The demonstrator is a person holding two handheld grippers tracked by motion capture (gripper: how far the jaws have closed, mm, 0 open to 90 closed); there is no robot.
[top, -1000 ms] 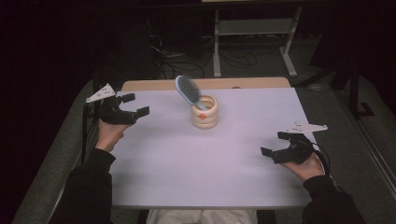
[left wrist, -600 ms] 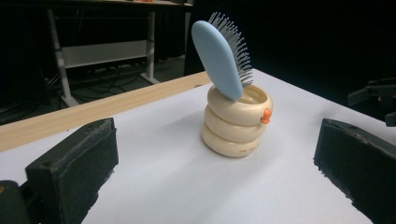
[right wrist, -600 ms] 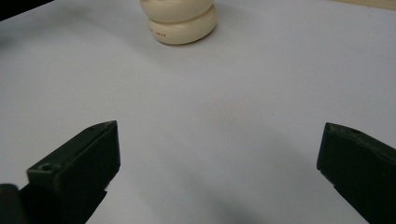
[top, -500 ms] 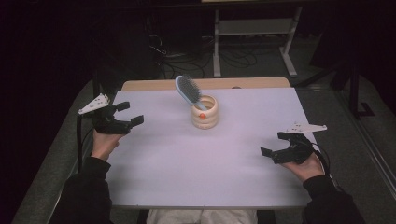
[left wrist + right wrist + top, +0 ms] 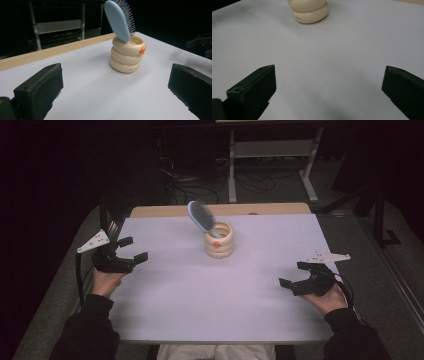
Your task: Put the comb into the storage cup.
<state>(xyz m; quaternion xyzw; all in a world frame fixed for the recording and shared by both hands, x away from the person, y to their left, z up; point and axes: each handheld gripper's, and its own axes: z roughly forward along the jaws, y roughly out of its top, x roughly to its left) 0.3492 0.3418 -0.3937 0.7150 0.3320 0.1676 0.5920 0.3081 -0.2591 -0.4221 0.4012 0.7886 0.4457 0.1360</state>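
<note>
Hairbrush (image 5: pixel 201 216) and ribbed cream holder (image 5: pixel 219 240) stand together toward the far middle of the white surface (image 5: pixel 200 305), the brush's handle down inside the holder and its pale blue head leaning up and to the left, bristles facing right and up. In the left gripper view the brush (image 5: pixel 117 20) shows its smooth blue back, tilted over the rim of the holder (image 5: pixel 127 56), which looks like three stacked rings with a small orange knob on its side.

The left gripper (image 5: pixel 131 251) sits at the left edge of the surface, held from the near side by the person's left hand (image 5: pixel 106 281), its fingers (image 5: pixel 40 87) spread wide apart with nothing between them. It points toward the holder but is well apart from it.

The right gripper (image 5: pixel 292 275) rests near the right edge, closer to the near side, in the person's right hand (image 5: pixel 330 299). Its fingers (image 5: pixel 253 87) are likewise wide apart and empty, over bare surface, with the lower rings of the holder (image 5: pixel 310 10) at the top of the right gripper view, well away.

A strip of bare wood (image 5: pixel 270 209) shows along the far edge of the surface.
</note>
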